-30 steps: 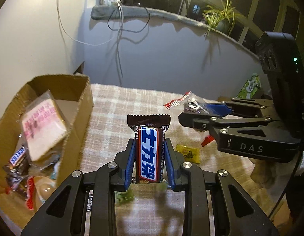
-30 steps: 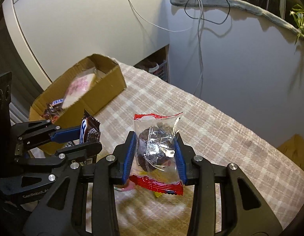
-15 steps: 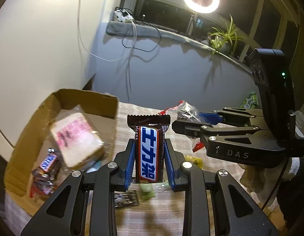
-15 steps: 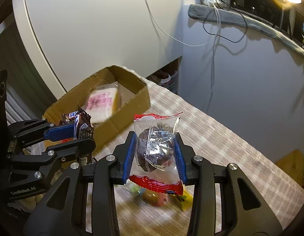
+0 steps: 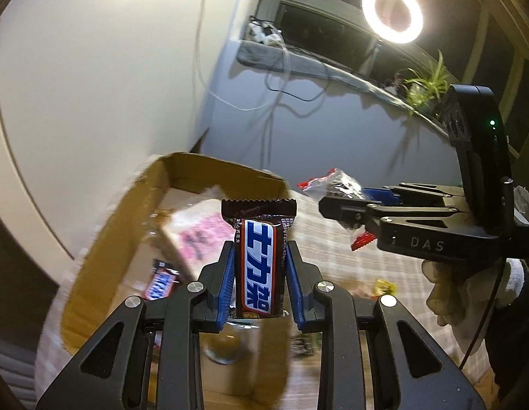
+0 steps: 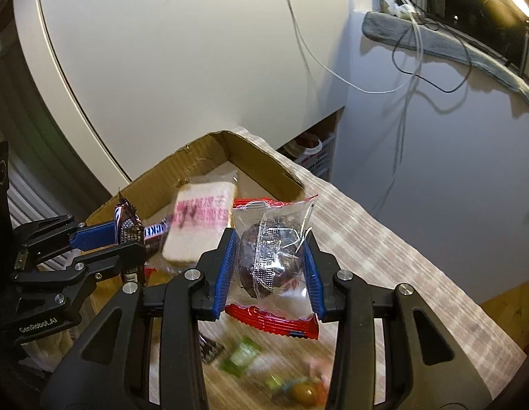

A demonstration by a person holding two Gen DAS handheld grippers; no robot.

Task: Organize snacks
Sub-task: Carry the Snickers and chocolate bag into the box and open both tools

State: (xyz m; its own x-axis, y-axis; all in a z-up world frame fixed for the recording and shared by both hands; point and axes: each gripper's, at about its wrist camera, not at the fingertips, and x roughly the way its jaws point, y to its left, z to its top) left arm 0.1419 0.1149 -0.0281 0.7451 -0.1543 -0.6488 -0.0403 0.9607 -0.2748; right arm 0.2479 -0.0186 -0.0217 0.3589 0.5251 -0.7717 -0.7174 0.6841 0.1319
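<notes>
My left gripper is shut on a brown chocolate bar with a blue and white label, held upright. It hangs over the near right corner of an open cardboard box. My right gripper is shut on a clear packet with red ends holding a dark round cake. That packet hovers by the box's right wall. In the box lie a wrapped pink-printed bread slice and another chocolate bar. Each view shows the other gripper from the side: left gripper, right gripper.
The checked tablecloth carries loose small sweets: a yellow one, green wrappers and an orange-pink one. A white cabinet stands behind the box. Cables hang from the window ledge; a ring light and a plant stand there.
Both grippers have moved left toward the cardboard box with their snacks still held. The box now sits nearer the middle of both views, under and beside the grippers.
</notes>
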